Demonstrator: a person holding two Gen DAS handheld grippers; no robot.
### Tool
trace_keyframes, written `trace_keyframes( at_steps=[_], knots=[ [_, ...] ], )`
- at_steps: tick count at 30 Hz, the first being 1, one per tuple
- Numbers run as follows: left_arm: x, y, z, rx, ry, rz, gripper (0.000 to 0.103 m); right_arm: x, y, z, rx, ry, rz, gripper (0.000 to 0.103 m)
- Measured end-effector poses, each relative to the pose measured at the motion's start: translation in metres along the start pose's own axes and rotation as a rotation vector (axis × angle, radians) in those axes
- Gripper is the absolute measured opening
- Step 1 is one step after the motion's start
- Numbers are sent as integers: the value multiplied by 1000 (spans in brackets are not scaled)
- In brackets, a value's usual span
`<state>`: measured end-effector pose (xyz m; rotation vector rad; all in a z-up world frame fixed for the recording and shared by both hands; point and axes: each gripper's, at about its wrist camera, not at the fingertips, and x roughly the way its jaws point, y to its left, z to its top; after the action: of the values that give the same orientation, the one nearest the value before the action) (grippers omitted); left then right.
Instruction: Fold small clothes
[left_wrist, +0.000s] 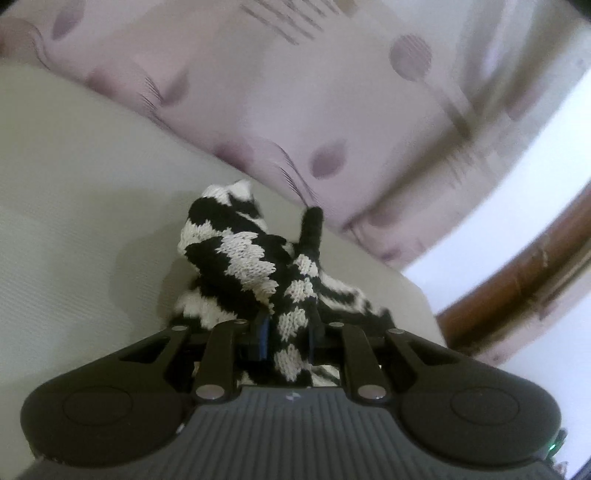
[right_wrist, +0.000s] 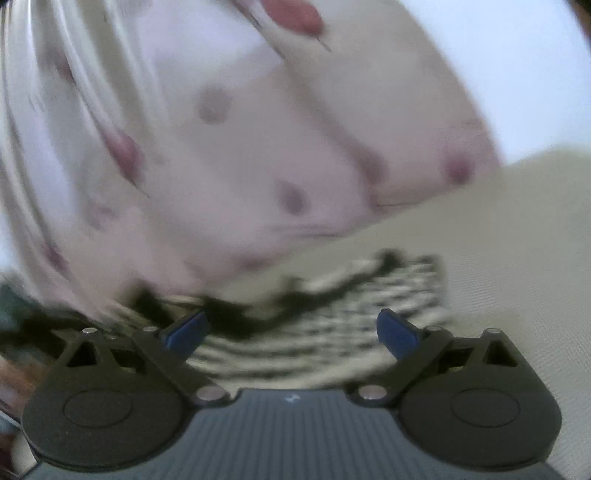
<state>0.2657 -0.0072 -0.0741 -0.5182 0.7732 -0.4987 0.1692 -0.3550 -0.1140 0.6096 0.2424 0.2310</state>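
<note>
A black and white knitted garment (left_wrist: 251, 258) is bunched up on a pale cream surface (left_wrist: 74, 206). My left gripper (left_wrist: 288, 332) is shut on a fold of the garment, which rises in a heap just ahead of the fingers. In the right wrist view the same garment (right_wrist: 332, 295) lies flatter and blurred, just ahead of my right gripper (right_wrist: 291, 332). The right gripper is open, its blue pads (right_wrist: 397, 332) wide apart with nothing between them.
A pale pink curtain with mauve dots (left_wrist: 295, 92) hangs right behind the surface and shows in the right wrist view (right_wrist: 221, 147). A brown wooden rail (left_wrist: 517, 280) and a white wall are at the right. The surface's corner (left_wrist: 417, 291) is close by.
</note>
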Motion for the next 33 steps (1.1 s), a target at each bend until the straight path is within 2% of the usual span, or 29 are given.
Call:
trace_keyframes(
  at_steps=[2, 5, 9, 11, 15, 17, 19, 21, 23, 25, 27, 29, 30, 31, 32, 33],
  knots=[
    [10, -7, -14, 16, 4, -23, 18, 3, 15, 4, 87, 35, 166, 100],
    [23, -8, -33, 22, -6, -76, 20, 23, 28, 3, 218, 122, 315, 100],
    [26, -6, -51, 82, -67, -154, 37, 58, 28, -2, 354, 216, 400, 100],
    [27, -6, -57, 99, -84, -208, 55, 76, 23, -4, 423, 247, 393, 101],
    [20, -11, -66, 130, -120, -246, 57, 100, 16, -9, 504, 286, 381, 101],
    [12, -10, -68, 114, -127, -267, 57, 109, 12, -12, 548, 302, 392, 101],
    [-1, -9, -68, 90, -144, -291, 61, 111, 15, -16, 546, 306, 385, 101],
    [-19, -4, -67, 69, -198, -296, 70, 112, 21, -18, 511, 316, 369, 101],
    [-38, 1, -67, 71, -278, -264, 75, 114, 25, -18, 483, 325, 347, 100],
    [-53, 10, -68, 94, -341, -197, 86, 117, 31, -18, 452, 335, 323, 100],
    [-57, 20, -69, 130, -360, -107, 89, 120, 38, -18, 425, 344, 301, 100],
    [-52, 31, -69, 133, -340, -72, 88, 123, 47, -15, 382, 350, 275, 100],
    [-49, 35, -72, 137, -330, -60, 89, 124, 53, -13, 355, 349, 264, 93],
    [-47, 38, -76, 147, -323, -44, 89, 126, 59, -12, 331, 351, 245, 70],
    [-44, 39, -81, 160, -317, -34, 89, 131, 65, -11, 302, 370, 205, 52],
    [-42, 39, -86, 176, -314, -29, 88, 136, 68, -12, 280, 400, 163, 25]
  ],
)
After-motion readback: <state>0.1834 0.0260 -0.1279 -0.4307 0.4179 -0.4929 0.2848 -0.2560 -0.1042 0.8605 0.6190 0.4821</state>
